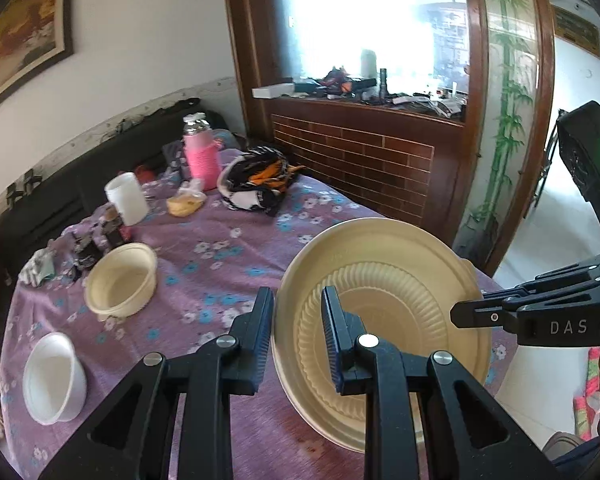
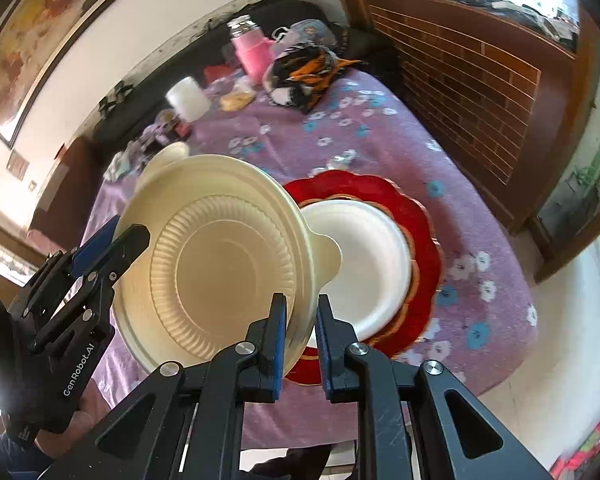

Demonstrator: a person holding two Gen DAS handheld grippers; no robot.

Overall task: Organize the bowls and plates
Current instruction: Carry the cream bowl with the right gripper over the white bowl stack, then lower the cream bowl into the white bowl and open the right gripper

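A cream ridged plate with a small tab (image 1: 384, 304) (image 2: 220, 264) is held tilted above the table. My left gripper (image 1: 298, 320) straddles its left rim; the jaws stand apart around the edge. My right gripper (image 2: 302, 320) straddles the opposite rim, and it shows at the right in the left wrist view (image 1: 456, 316). Under the plate, a white plate (image 2: 364, 264) lies on a red scalloped plate (image 2: 420, 216). A cream bowl (image 1: 120, 280) and a white bowl (image 1: 54, 378) sit on the table at the left.
The round table has a purple flowered cloth (image 1: 220, 248). At its far side stand a pink bottle (image 1: 202, 158), a white jar (image 1: 126, 198), a black and orange cloth bundle (image 1: 258, 180), a food bag (image 1: 186, 202) and small dark jars (image 1: 100, 240). A wooden cabinet (image 1: 360, 168) stands behind.
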